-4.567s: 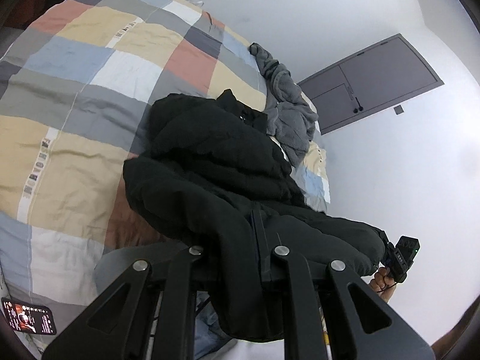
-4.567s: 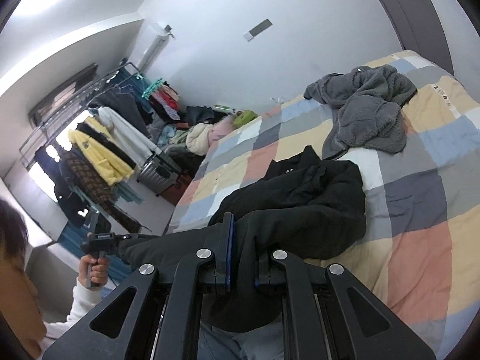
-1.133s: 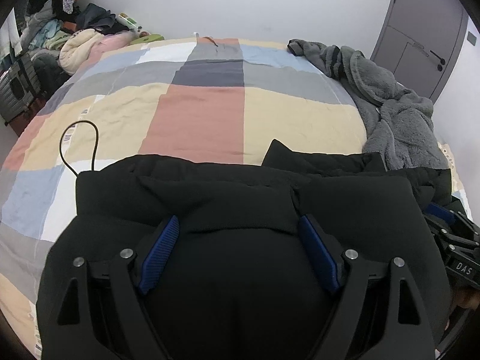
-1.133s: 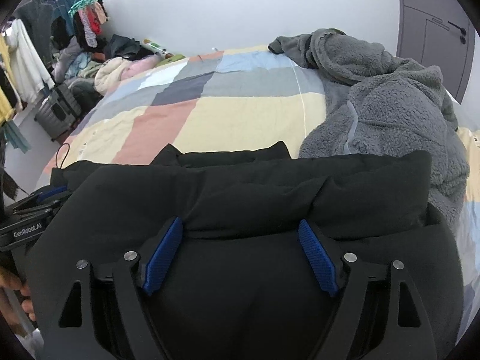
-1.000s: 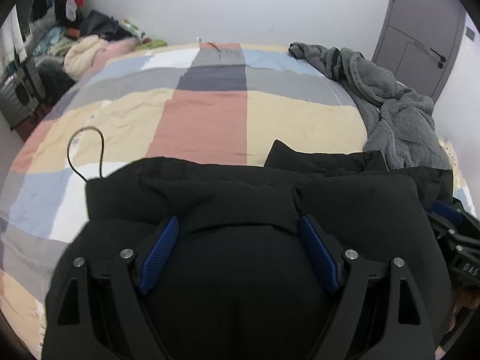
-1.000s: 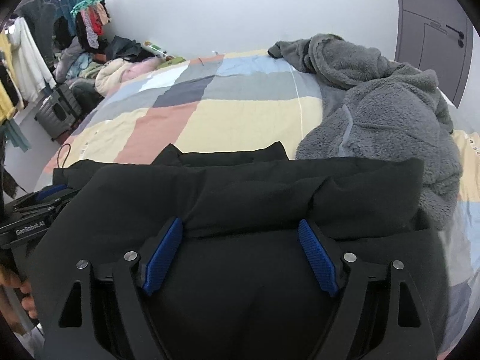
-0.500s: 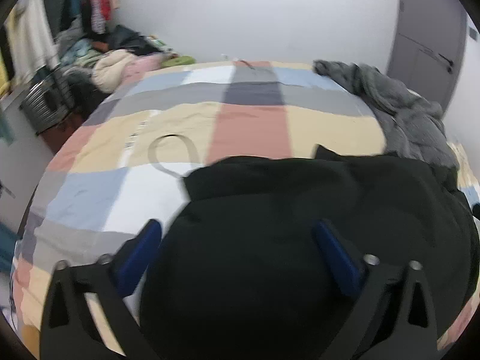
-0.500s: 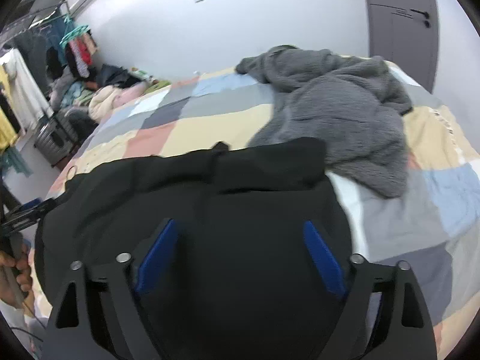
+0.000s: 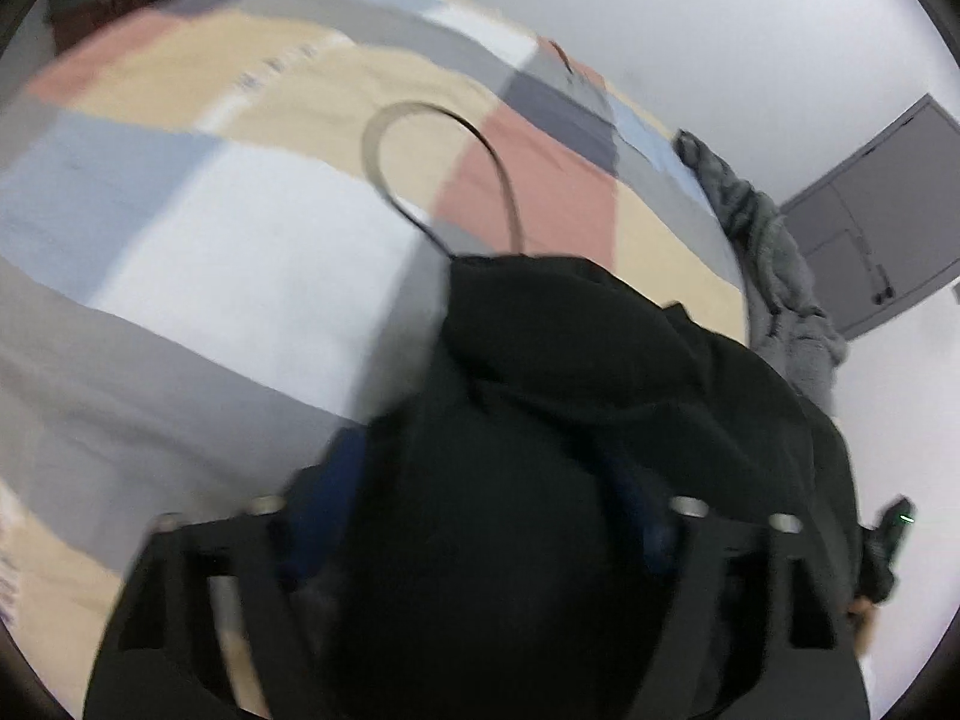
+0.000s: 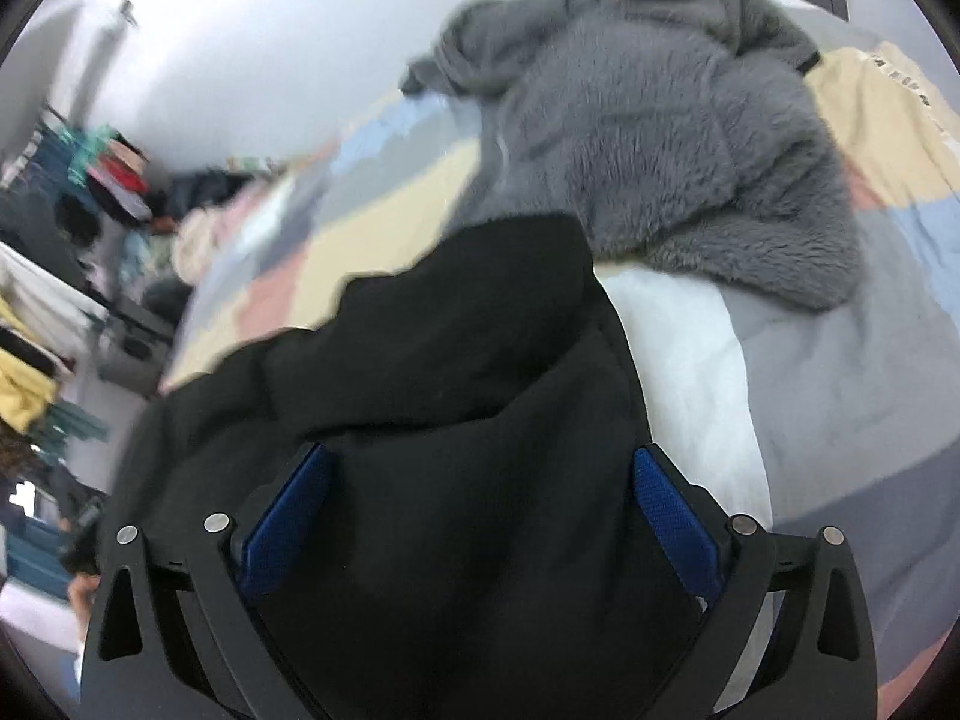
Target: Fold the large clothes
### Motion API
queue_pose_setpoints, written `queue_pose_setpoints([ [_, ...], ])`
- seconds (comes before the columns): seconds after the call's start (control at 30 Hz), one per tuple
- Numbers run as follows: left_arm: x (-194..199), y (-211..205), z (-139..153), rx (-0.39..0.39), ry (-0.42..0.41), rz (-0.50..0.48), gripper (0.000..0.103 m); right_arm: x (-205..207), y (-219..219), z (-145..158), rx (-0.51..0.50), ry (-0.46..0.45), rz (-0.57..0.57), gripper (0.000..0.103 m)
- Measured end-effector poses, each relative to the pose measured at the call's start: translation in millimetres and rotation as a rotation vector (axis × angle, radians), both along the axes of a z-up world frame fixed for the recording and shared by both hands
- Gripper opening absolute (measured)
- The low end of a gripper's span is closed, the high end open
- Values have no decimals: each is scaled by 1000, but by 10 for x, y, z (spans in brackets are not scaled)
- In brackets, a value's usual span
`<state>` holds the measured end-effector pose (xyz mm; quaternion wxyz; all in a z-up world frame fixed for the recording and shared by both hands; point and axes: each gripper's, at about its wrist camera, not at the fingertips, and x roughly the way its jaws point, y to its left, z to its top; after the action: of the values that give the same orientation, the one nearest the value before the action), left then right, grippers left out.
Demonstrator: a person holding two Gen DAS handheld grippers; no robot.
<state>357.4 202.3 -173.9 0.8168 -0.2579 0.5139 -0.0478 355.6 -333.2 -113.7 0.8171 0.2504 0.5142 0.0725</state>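
A black padded jacket (image 9: 588, 420) lies folded on the patchwork bedspread (image 9: 240, 252). It also fills the lower right wrist view (image 10: 450, 396). My left gripper (image 9: 480, 510) is open, its blue pads wide apart over the jacket's left part. My right gripper (image 10: 474, 492) is open too, with its blue pads (image 10: 672, 516) spread over the jacket's right part. Neither gripper holds cloth. The view is blurred by motion.
A grey fleece garment (image 10: 678, 138) lies bunched on the bed just beyond the jacket's right end. A thin black cord loop (image 9: 444, 168) sticks out at the jacket's left end. A clothes rack (image 10: 54, 252) and a grey door (image 9: 870, 228) stand around the bed.
Both grippers held the jacket shut earlier, laid it on the bed and opened. In the last half second both tilted and swung outward, the left toward the left, the right toward the right.
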Motion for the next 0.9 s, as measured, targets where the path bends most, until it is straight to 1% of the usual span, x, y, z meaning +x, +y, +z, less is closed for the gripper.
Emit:
queue_pose_setpoints([
  [0.07,46,-53,-9,-1,7,2,46,109,-14,-137,79,46,14,99],
  [0.1,71,-93,16,8,2,-2,40,153,1,-183,107,67,29,98],
  [0.13,81,-120,47,19,-5,-9,29,175,31,-180,109,72,48,88],
  [0.17,92,-161,86,39,-15,-18,20,187,81,-127,91,62,73,69],
  [0.2,93,-196,144,60,-34,-26,15,188,115,-57,76,46,88,57],
  [0.23,86,-205,218,62,-62,-29,7,175,134,33,65,22,90,30],
  [0.27,73,-186,306,51,-98,-26,4,164,143,133,52,-6,85,14],
  [0.3,70,-145,390,38,-135,-22,4,140,158,308,19,-56,79,11],
  [0.37,45,-78,650,8,-232,-11,3,137,177,547,-31,-127,76,8],
  [0.4,29,-60,794,3,-277,-12,3,135,170,704,-46,-176,66,8],
  [0.43,43,-59,912,11,-311,-15,3,156,155,790,-53,-203,57,7],
  [0.47,64,-80,1027,26,-344,-20,3,189,154,871,-69,-225,46,7],
  [0.5,91,-118,1127,58,-374,-24,3,242,160,973,-108,-250,33,7],
  [0.57,195,-221,1250,135,-407,-28,3,347,193,1053,-182,-285,23,6],
  [0.63,324,-270,1268,184,-399,-26,3,459,224,1052,-213,-291,9,6],
  [0.67,432,-294,1228,214,-382,-20,3,522,247,1011,-225,-282,7,6],
  [0.77,673,-288,960,240,-302,-11,3,754,336,752,-293,-232,12,6],
  [0.8,757,-305,828,262,-264,-14,3,814,354,642,-312,-211,19,6],
  [0.87,790,-337,658,295,-223,-14,3,869,373,443,-327,-174,31,6],
  [0.9,807,-297,576,292,-207,-11,3,900,386,343,-327,-155,37,6],
])
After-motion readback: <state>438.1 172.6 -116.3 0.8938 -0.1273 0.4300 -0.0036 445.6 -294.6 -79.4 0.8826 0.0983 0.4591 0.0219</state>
